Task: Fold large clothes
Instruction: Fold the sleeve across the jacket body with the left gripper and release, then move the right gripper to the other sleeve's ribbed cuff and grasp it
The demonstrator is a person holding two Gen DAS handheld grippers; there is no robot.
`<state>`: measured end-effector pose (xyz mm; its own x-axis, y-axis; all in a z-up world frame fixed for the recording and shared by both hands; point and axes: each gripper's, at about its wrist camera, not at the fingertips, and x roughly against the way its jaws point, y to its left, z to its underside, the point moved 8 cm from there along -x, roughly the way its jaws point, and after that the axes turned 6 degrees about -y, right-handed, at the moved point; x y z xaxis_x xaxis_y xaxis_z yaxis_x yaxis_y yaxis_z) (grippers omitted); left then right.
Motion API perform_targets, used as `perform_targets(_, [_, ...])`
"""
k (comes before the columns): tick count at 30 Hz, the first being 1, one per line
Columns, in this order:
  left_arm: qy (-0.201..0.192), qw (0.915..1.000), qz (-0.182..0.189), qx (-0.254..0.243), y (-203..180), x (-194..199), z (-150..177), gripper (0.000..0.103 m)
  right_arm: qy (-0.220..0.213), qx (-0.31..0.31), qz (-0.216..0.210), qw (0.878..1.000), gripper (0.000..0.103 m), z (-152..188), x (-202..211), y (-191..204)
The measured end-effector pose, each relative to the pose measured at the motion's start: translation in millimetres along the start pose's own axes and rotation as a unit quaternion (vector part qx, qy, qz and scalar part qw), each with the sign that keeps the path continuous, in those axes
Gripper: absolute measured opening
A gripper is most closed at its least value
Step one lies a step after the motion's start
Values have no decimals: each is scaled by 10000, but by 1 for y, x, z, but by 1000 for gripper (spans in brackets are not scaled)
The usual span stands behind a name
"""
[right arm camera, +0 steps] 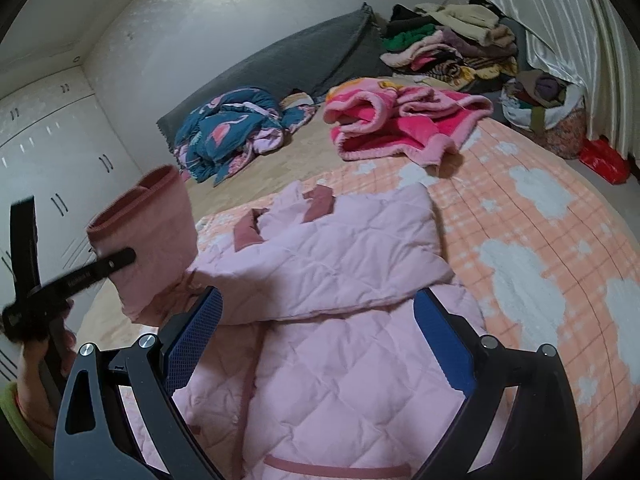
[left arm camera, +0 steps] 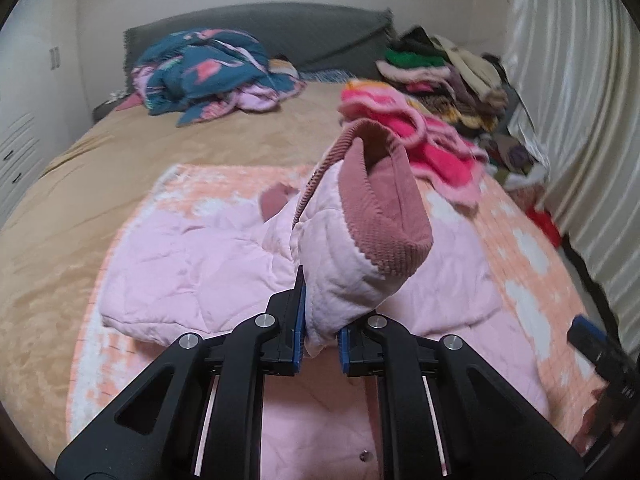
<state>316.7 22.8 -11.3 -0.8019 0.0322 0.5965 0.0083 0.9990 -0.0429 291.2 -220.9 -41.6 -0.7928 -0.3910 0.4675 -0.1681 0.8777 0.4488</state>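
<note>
A pale pink quilted jacket (right arm camera: 340, 272) lies on a peach blanket with white clouds (right arm camera: 532, 216) on the bed; it also shows in the left wrist view (left arm camera: 192, 264). My left gripper (left arm camera: 320, 312) is shut on the jacket's sleeve (left arm camera: 344, 256) near its dusty-rose corduroy cuff (left arm camera: 392, 216) and holds it up above the jacket. In the right wrist view the left gripper (right arm camera: 116, 264) holds the raised sleeve (right arm camera: 156, 240) at the left. My right gripper (right arm camera: 320, 340) is open and empty, hovering over the jacket's body.
A bright pink fleece garment (right arm camera: 400, 124) lies beyond the jacket. A blue flamingo-print quilt (right arm camera: 236, 128) sits by the grey headboard (right arm camera: 288, 56). A clothes pile (right arm camera: 448, 40) and a full bag (right arm camera: 544, 112) stand far right by the curtain. White wardrobes (right arm camera: 48, 152) stand left.
</note>
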Motion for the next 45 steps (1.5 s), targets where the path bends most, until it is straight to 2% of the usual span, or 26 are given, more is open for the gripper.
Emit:
perform_targets(5, [237, 9986, 50, -462, -28, -18, 33, 7, 35, -92, 124, 9999, 96, 5, 0, -15])
perform_targets(11, [498, 9962, 103, -707, -47, -36, 61, 11, 99, -149, 257, 9995, 96, 9, -1, -28])
perform_targets(20, [902, 9910, 261, -952, -57, -44, 91, 28, 168, -400, 504, 9978, 96, 15, -3, -53])
perform_targets(23, [1047, 9883, 423, -1024, -62, -42, 99, 51, 179, -388, 531, 9977, 96, 16, -5, -53])
perform_targets(24, [1089, 9873, 436, -1069, -65, -42, 102, 71, 186, -386, 529, 9977, 96, 16, -5, -53])
perform_targets(25, [1107, 9861, 367, -1187, -67, -41, 104, 82, 187, -388, 515, 9977, 96, 16, -5, -53])
perform_targets(26, [1082, 9856, 339, -1257, -68, -39, 104, 85, 185, -375, 518, 9978, 96, 16, -5, -53])
perform_targets(30, [1095, 9822, 520, -1433, -76, -29, 108, 87, 193, -336, 534, 9978, 96, 17, -6, -51])
perform_targets(32, [1087, 9822, 587, -1418, -76, -23, 108, 93, 196, -342, 515, 9979, 96, 17, -7, -51])
perform_targets(36, [1097, 9833, 582, -1332, -68, -14, 105, 94, 242, -310, 499, 9980, 96, 20, -10, -45])
perform_targets(45, [949, 9890, 43, -1135, -18, -3, 93, 94, 406, -77, 320, 9986, 97, 27, -23, -14])
